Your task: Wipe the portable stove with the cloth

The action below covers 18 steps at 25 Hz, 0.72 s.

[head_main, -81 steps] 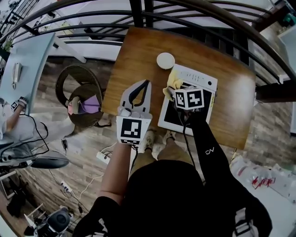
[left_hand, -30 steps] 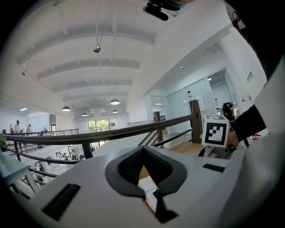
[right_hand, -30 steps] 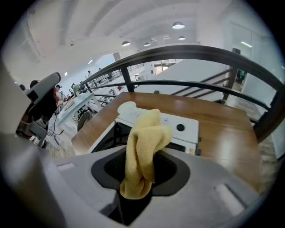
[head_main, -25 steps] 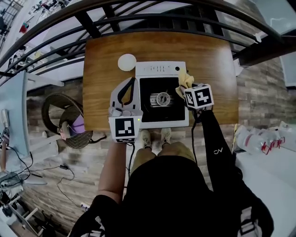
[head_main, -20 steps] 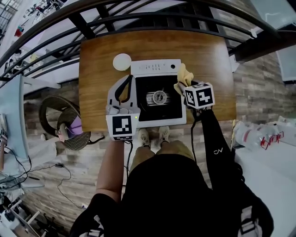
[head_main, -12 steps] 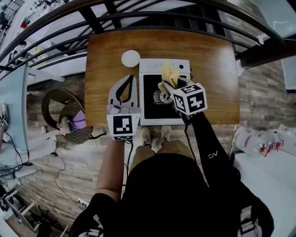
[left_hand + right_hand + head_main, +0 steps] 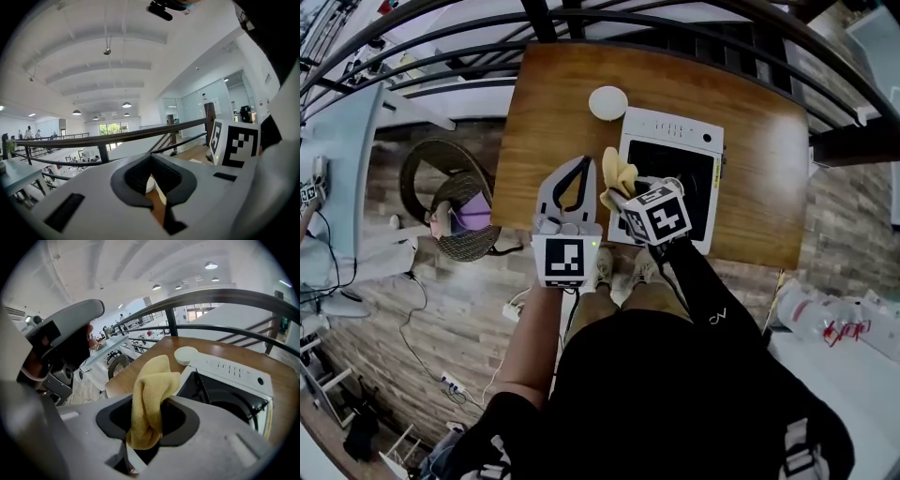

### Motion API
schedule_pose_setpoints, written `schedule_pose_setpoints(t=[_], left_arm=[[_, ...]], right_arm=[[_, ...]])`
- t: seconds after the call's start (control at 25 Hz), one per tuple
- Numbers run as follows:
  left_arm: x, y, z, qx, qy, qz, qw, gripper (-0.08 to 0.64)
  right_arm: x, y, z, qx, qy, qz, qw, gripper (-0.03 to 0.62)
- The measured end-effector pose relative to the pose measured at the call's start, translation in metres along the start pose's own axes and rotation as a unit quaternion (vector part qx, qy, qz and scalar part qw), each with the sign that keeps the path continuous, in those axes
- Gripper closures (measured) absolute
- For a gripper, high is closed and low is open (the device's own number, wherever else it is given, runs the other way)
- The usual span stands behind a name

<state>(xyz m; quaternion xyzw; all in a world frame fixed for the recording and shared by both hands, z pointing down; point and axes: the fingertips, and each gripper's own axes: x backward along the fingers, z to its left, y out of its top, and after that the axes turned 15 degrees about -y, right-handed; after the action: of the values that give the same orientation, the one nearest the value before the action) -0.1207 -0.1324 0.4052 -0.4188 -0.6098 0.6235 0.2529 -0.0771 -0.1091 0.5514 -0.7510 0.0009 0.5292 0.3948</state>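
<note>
The portable stove (image 7: 670,178), white with a black top, lies on the wooden table (image 7: 548,112); the right gripper view shows the stove (image 7: 234,380) ahead and to the right. My right gripper (image 7: 625,194) is shut on a yellow cloth (image 7: 616,172) and hangs over the stove's left front edge. The cloth (image 7: 149,399) stands up bunched between the jaws. My left gripper (image 7: 586,163) is shut on nothing and hovers over the table just left of the stove; in its own view the left gripper (image 7: 159,199) points out over the railing.
A small round white dish (image 7: 607,101) sits on the table beyond the stove's left corner. A black railing (image 7: 694,28) runs behind the table. Left of the table stands a wicker chair (image 7: 450,197), and a blue table (image 7: 337,169) is farther left.
My right gripper has carried the cloth from the stove's right rear side across the top to its left front edge. The left gripper has stayed beside the stove.
</note>
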Motion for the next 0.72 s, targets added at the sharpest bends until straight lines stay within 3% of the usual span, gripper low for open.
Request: schedule_pose_setpoints(t=[0.2,0.32,0.56,0.72], left_arm=[[-0.002,-0.006,-0.009,-0.001,-0.011,-0.004,0.9999,0.552],[-0.013,0.008,-0.021,-0.015,-0.030,-0.030,0.9990,0.552],[-0.033,0.010,-0.053,-0.008,-0.063,-0.019,0.9978,0.552],[-0.038,0.014,-0.066,-0.011,-0.075,-0.021,0.9969,0.552]], right_arm=[[0.012,-0.015,-0.034,-0.025,-0.039,0.000,0.999,0.469],[0.030,-0.029,-0.073,-0.051,-0.080,-0.004,0.995,0.469],[0.068,-0.079,-0.153,-0.138,-0.145,-0.003,0.980,0.469],[0.088,-0.106,-0.180,-0.177,-0.172,0.001,0.969,0.469]])
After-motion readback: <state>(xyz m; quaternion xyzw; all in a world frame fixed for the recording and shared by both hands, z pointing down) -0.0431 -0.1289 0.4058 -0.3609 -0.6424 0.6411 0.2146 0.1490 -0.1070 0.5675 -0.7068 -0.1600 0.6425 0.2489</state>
